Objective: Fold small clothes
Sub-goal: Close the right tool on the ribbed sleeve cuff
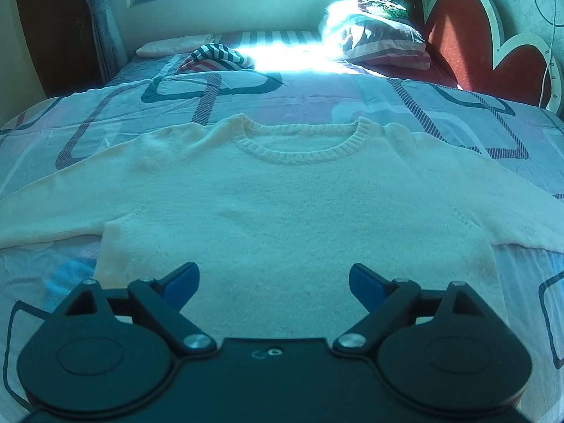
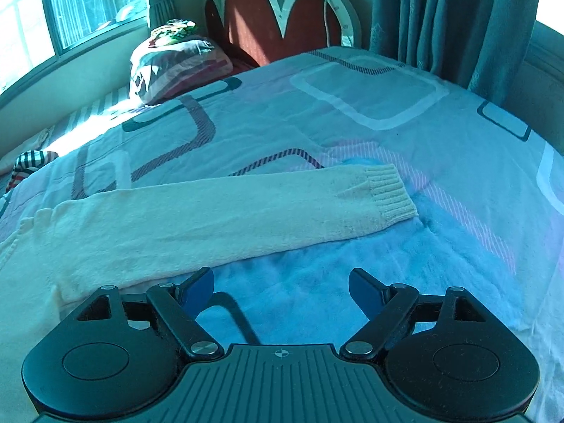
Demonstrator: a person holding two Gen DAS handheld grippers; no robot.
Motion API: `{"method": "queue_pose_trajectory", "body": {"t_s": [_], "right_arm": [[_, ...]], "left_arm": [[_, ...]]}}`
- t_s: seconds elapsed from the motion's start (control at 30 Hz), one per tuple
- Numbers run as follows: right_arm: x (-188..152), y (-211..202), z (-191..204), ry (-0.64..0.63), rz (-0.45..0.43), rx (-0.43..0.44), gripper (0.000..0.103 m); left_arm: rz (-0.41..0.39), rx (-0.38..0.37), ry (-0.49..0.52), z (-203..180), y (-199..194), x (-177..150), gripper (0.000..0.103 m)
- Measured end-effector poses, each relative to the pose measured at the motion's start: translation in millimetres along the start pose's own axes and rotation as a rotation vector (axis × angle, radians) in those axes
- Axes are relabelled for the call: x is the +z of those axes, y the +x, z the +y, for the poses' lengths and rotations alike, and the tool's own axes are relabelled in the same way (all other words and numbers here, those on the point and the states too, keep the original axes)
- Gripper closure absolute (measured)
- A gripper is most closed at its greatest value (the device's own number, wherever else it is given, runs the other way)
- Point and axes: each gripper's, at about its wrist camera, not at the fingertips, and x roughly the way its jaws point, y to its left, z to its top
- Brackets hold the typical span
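1. Left wrist view: the left gripper (image 1: pixel 274 278) hung over the lower body of a cream sweater (image 1: pixel 292 204), jaws apart, holding nothing. The sweater lay flat, front up, on the bed (image 1: pixel 310 95), collar (image 1: pixel 299 141) away from the camera, sleeves spread to both sides.
2. Right wrist view: the right gripper (image 2: pixel 281 283) was also apart and empty, just beside the right sleeve (image 2: pixel 211 208), whose ribbed cuff (image 2: pixel 391 190) rested on the quilt.
3. Judgement: folding not yet begun; the next move probably calls for pinching the sleeve near its cuff and carrying it across the body.

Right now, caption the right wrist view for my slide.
Open right gripper hovers near the white sweater's outstretched sleeve on the bed.
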Motion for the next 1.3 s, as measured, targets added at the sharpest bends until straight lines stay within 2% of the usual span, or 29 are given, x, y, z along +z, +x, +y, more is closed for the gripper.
{"method": "queue_pose_trajectory", "body": {"t_s": [0.2, 0.33, 0.43, 0.53, 0.57, 0.6, 0.73, 0.9, 1.03, 1.17, 1.3], "right_arm": [[8.5, 37.9, -19.7, 0.081, 0.056, 0.022, 0.02], [19.3, 53.7, -29.5, 0.132, 0.024, 0.015, 0.023], [27.3, 60.5, -30.3, 0.136, -0.012, -0.006, 0.041], [31.5, 61.0, -28.1, 0.114, -0.036, -0.003, 0.069], [32.4, 61.0, -26.9, 0.105, -0.038, 0.005, 0.087], [33.9, 60.9, -25.0, 0.098, -0.043, 0.015, 0.095], [38.7, 48.0, -8.2, 0.057, -0.101, 0.034, 0.096], [45.2, 18.0, 45.8, -0.052, -0.176, 0.127, 0.097], [40.1, -6.4, 119.3, -0.162, -0.219, 0.258, 0.097], [19.0, -20.8, 195.3, -0.255, -0.196, 0.413, 0.097], [-23.4, -21.0, 270.0, -0.382, -0.136, 0.523, 0.097]], "left_arm": [[0.001, 0.035, 0.0, -0.7, 7.5, 5.0, 0.013], [-0.004, 0.055, 0.01, 2.9, 9.7, 8.4, 0.017], [-0.001, 0.059, 0.005, 8.4, 12.3, 9.7, 0.019], [0.014, 0.053, -0.001, 12.7, 16.1, 9.9, 0.025], [0.017, 0.048, -0.001, 13.4, 16.9, 10.0, 0.029], [0.022, 0.043, 0.0, 14.1, 17.9, 10.3, 0.03], [0.023, 0.013, -0.01, 17.5, 18.7, 12.2, 0.032], [0.005, -0.011, -0.025, 26.3, 16.1, 20.3, 0.033], [-0.018, -0.004, -0.048, 41.2, 13.5, 26.5, 0.034], [-0.03, 0.02, -0.08, 62.1, 12.4, 29.1, 0.034], [-0.03, 0.051, -0.118, 85.7, 12.4, 28.6, 0.034]]}}
